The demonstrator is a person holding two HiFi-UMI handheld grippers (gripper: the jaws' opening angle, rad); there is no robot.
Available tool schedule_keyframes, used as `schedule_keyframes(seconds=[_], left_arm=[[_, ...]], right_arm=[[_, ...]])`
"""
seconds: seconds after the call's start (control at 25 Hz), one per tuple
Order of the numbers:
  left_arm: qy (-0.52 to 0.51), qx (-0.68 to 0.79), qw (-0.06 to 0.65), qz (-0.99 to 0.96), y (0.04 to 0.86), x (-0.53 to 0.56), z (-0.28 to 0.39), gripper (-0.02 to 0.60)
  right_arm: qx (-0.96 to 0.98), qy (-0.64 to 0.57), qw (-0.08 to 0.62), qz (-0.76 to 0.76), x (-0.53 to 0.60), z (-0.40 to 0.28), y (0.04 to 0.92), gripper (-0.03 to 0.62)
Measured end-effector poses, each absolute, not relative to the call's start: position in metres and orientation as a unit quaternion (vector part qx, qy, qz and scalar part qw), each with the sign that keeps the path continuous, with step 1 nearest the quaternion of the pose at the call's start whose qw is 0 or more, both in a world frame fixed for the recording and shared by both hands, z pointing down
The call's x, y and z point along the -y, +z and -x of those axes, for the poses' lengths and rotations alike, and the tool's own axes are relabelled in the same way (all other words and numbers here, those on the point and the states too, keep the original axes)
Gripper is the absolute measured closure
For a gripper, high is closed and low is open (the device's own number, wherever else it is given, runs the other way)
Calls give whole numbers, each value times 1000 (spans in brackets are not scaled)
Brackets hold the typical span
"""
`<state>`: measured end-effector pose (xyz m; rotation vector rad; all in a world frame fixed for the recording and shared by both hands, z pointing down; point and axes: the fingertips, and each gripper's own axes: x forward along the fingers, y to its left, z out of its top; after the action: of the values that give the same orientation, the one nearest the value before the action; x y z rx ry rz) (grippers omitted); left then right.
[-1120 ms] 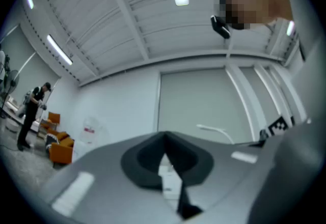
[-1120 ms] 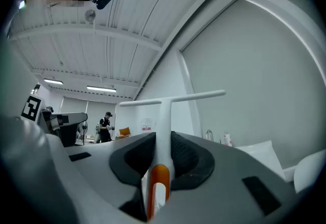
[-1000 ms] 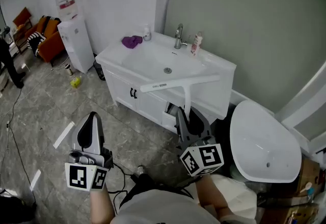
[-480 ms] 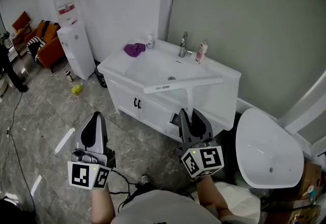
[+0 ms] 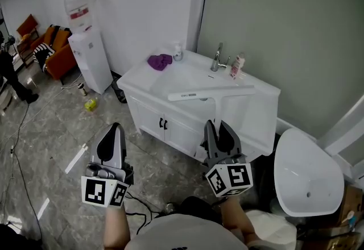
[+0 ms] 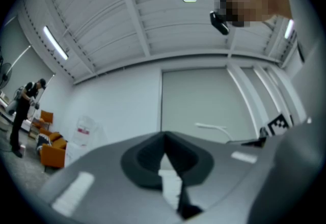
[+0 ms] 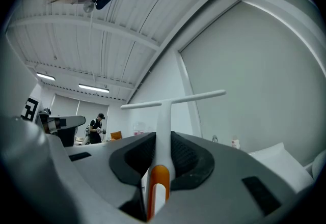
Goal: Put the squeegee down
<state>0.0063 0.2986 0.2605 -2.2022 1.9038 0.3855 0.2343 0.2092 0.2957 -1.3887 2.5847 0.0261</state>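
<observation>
The right gripper (image 5: 219, 129) is clamped on the squeegee (image 5: 211, 94). In the right gripper view, its jaws pinch the white and orange handle (image 7: 159, 177) and the squeegee stands upright above them, with the blade crosswise at the top. The squeegee is carried in the air. In the head view its blade lines up with the front edge of the white vanity counter (image 5: 139, 78) - whether it touches there cannot be told. The left gripper (image 5: 114, 132) is held low beside it, with its jaws closed together on nothing. On the counter are a faucet (image 5: 218, 57), a purple cloth (image 5: 160, 61) and a small bottle (image 5: 237, 65) - a water dispenser (image 5: 88, 44) stands to the left.
</observation>
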Motion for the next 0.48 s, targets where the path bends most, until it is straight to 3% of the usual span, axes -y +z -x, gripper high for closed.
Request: schedule_keyframes(seconds=[0.48], left_arm=[[132,-660,98,733,273,-235,32,574]], right_arm=[[-882,11,88,462,-140,-198,311,517]])
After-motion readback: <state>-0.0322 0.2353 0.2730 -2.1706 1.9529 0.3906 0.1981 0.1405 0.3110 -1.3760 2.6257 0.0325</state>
